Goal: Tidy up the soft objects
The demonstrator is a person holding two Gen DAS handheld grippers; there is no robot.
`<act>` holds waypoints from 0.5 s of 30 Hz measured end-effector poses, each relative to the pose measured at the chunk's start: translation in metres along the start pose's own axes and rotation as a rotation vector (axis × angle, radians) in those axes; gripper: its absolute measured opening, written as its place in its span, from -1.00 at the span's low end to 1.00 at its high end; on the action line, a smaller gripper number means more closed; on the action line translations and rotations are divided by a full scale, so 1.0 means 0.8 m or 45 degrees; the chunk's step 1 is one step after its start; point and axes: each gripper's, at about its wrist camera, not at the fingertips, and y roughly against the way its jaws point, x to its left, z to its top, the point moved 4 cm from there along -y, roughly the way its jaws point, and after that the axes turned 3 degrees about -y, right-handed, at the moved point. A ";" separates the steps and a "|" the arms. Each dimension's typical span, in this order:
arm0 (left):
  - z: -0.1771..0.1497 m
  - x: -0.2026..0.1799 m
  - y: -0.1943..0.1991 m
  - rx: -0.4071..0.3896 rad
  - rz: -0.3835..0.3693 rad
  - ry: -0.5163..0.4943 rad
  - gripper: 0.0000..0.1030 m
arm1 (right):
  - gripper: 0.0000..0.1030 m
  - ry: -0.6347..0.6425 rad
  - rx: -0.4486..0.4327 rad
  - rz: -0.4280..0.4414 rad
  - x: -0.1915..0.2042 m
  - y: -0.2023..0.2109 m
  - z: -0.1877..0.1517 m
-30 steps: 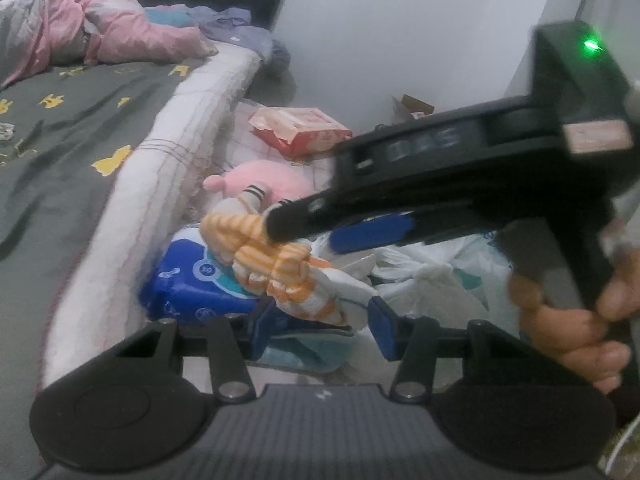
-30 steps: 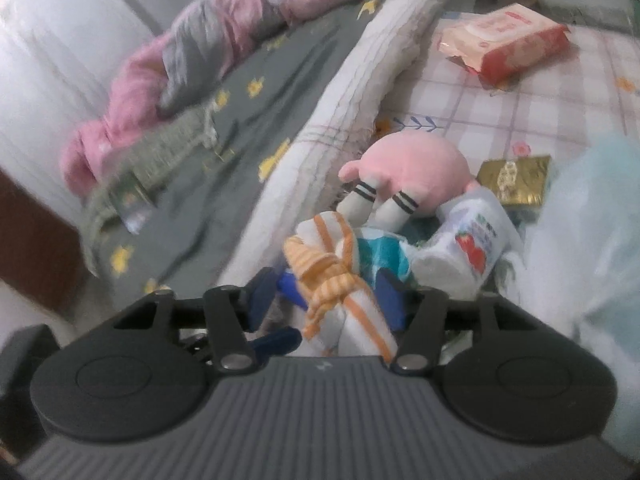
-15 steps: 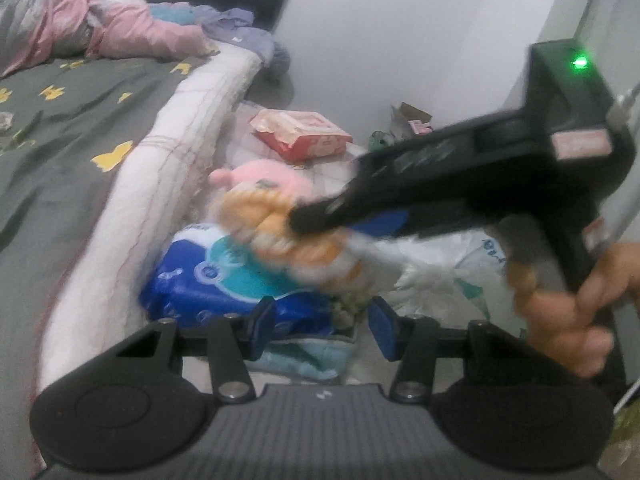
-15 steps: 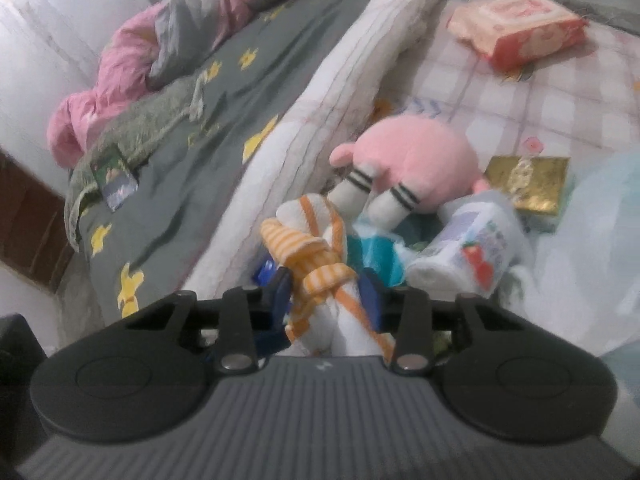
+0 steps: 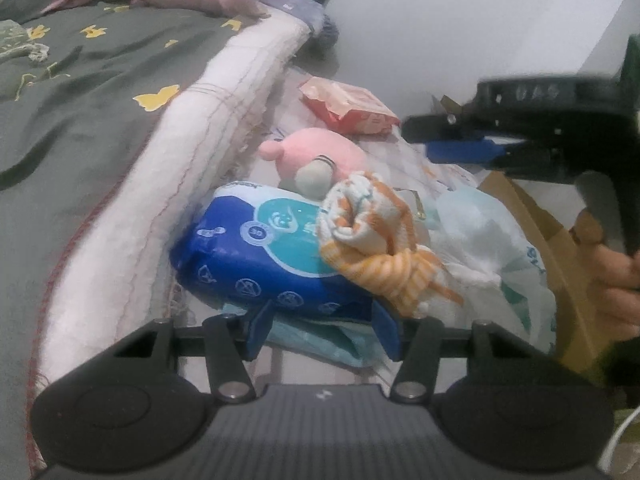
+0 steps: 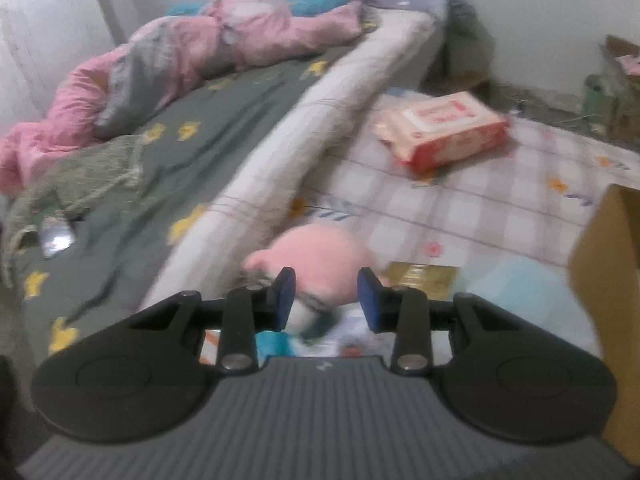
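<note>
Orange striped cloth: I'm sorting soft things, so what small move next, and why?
Probably lower the right claw onto the orange striped cloth: it lies loose on the blue pack, and that claw hangs empty above it.

striped bundle (image 5: 372,236): soft woven cloth, matt
blue pack (image 5: 256,256): glossy plastic film
pink toy (image 5: 316,156): fuzzy plush
box (image 6: 604,300): matt brown cardboard
</note>
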 end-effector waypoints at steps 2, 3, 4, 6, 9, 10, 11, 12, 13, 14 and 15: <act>0.000 0.003 0.000 -0.003 0.008 0.010 0.06 | -0.33 -0.015 0.077 0.114 0.017 -0.009 0.000; 0.000 0.005 0.000 -0.004 0.012 0.017 0.06 | -0.33 -0.023 0.142 0.176 0.026 -0.018 -0.001; 0.001 0.008 -0.001 -0.005 0.015 0.025 0.06 | -0.33 -0.030 0.194 0.214 0.032 -0.027 -0.003; 0.001 0.011 -0.001 -0.003 0.018 0.030 0.05 | -0.33 -0.035 0.288 0.260 0.042 -0.047 -0.006; 0.001 0.013 0.001 0.003 0.015 0.014 0.05 | -0.32 -0.029 0.389 0.227 0.043 -0.069 -0.016; 0.001 0.012 0.003 0.008 0.011 0.007 0.05 | -0.31 -0.046 0.429 0.234 0.039 -0.073 -0.022; 0.000 0.012 0.004 0.020 -0.001 -0.005 0.05 | -0.30 -0.064 0.468 0.253 0.037 -0.073 -0.028; -0.002 0.011 0.006 0.030 -0.018 -0.019 0.05 | -0.29 -0.077 0.494 0.270 0.033 -0.072 -0.034; -0.004 0.010 0.008 0.037 -0.029 -0.035 0.05 | -0.29 -0.086 0.511 0.285 0.031 -0.067 -0.038; -0.007 0.009 0.010 0.044 -0.030 -0.053 0.05 | -0.29 -0.089 0.524 0.293 0.029 -0.061 -0.042; -0.010 0.008 0.013 0.049 -0.030 -0.070 0.05 | -0.27 -0.092 0.535 0.300 0.027 -0.055 -0.045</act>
